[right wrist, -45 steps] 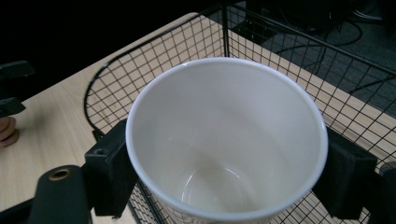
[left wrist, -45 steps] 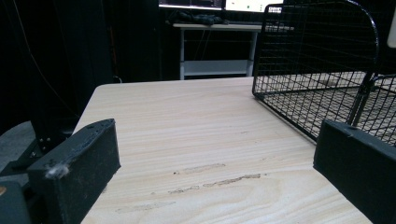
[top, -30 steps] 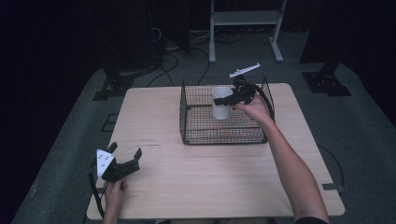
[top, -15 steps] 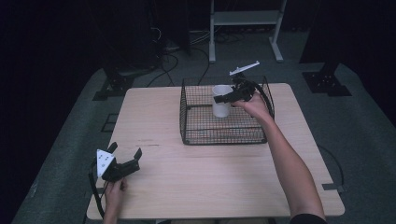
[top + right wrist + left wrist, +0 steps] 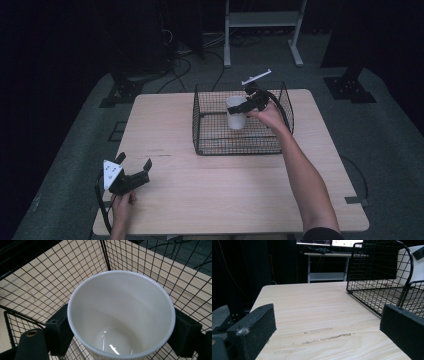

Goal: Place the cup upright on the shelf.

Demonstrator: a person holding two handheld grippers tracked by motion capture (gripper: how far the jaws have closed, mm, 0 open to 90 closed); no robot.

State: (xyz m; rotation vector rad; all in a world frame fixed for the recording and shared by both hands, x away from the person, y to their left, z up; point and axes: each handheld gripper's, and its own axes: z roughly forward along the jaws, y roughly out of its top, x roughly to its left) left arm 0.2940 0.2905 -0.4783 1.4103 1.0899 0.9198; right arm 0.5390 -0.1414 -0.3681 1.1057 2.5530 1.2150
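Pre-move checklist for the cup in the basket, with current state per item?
1. Grip: right gripper has one black jaw on each side of the white cup wall, pressed against it: ok.
2. Cup upright, mouth up, nothing inside: ok.
3. Cup within the black wire basket, apart from its walls in the high view: ok.
4. Cup bottom touching the basket floor or lifted: cannot tell.
5. Left gripper open, holding nothing, at the near left of the light wooden table, well away from the basket: ok.
6. Right gripper's cable draped over the basket's far right rim, a possible snag: cannot tell.
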